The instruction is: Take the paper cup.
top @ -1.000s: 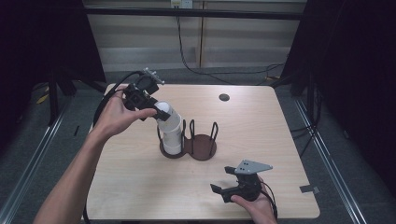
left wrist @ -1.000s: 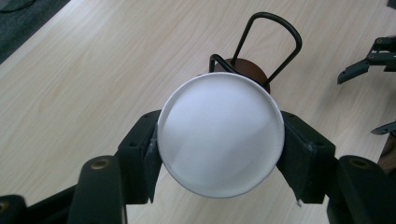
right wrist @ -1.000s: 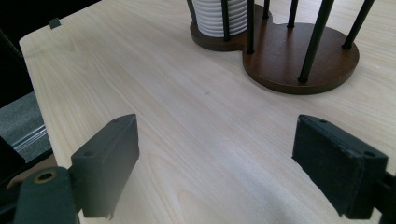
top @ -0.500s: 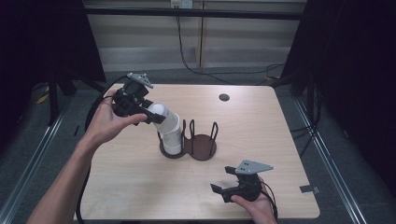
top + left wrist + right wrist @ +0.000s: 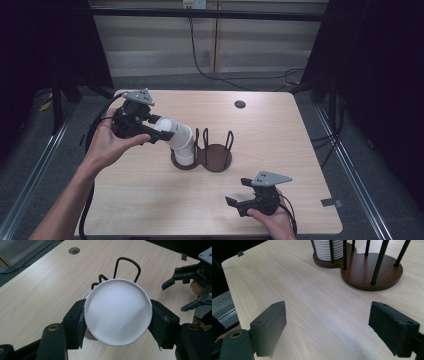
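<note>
White cup (image 5: 118, 312) sits clamped in the left tool (image 5: 150, 127); right tool (image 5: 245, 200) gapes wide, holding nothing.

Table (image 5: 150, 200) pale matt wood grain; holder base (image 5: 364, 272) dark smooth wood; cup (image 5: 118, 312) matt white.

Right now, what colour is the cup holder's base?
Dark brown holder base, best seen in the right gripper view.
</note>
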`<state>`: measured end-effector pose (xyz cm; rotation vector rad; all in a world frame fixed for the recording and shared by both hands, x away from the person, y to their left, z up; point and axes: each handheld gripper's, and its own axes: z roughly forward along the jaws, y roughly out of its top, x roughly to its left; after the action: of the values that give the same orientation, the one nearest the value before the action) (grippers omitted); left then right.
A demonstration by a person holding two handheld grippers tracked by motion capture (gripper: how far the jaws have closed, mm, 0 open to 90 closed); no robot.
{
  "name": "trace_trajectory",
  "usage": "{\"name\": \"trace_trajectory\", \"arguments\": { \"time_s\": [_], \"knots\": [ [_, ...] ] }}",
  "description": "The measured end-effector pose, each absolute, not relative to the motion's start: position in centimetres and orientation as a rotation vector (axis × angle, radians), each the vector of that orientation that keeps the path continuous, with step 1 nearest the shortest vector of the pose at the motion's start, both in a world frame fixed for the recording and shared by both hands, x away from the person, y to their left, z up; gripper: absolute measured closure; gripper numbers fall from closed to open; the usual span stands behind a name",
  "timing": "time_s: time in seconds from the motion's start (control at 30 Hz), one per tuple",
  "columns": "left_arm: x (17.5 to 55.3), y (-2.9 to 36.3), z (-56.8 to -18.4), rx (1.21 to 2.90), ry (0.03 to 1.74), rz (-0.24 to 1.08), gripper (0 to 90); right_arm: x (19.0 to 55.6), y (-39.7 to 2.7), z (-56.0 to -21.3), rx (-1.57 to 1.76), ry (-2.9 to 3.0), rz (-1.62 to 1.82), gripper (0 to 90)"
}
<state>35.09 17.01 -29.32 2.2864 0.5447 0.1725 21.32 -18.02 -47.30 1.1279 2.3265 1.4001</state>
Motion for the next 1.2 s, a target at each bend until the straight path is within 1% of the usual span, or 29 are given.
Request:
{"name": "trace_trajectory", "arguments": {
  "time_s": [0.17, 0.4, 0.6, 0.77, 1.0, 1.2],
  "knots": [
    [34.1, 17.1, -30.2, 2.268, 0.540, 0.170, 37.5, 21.3, -18.0, -47.3, 1.124, 2.329, 1.400, 14.1],
    [32.9, 17.2, -31.6, 2.252, 0.523, 0.132, 37.5, 21.5, -18.0, -47.3, 1.128, 2.327, 1.402, 14.1],
    [31.6, 17.3, -32.5, 2.258, 0.501, 0.157, 37.4, 21.5, -17.9, -47.4, 1.128, 2.330, 1.404, 14.0],
    [30.3, 17.4, -33.9, 2.231, 0.478, 0.126, 37.4, 21.5, -18.1, -47.1, 1.131, 2.302, 1.414, 14.1],
    [29.7, 17.4, -35.9, 2.223, 0.477, 0.084, 37.4, 21.6, -17.9, -46.8, 1.120, 2.307, 1.422, 13.8],
    [29.3, 17.4, -36.7, 2.226, 0.467, 0.071, 37.4, 21.8, -17.1, -46.5, 1.085, 2.329, 1.421, 13.5]
  ]
}}
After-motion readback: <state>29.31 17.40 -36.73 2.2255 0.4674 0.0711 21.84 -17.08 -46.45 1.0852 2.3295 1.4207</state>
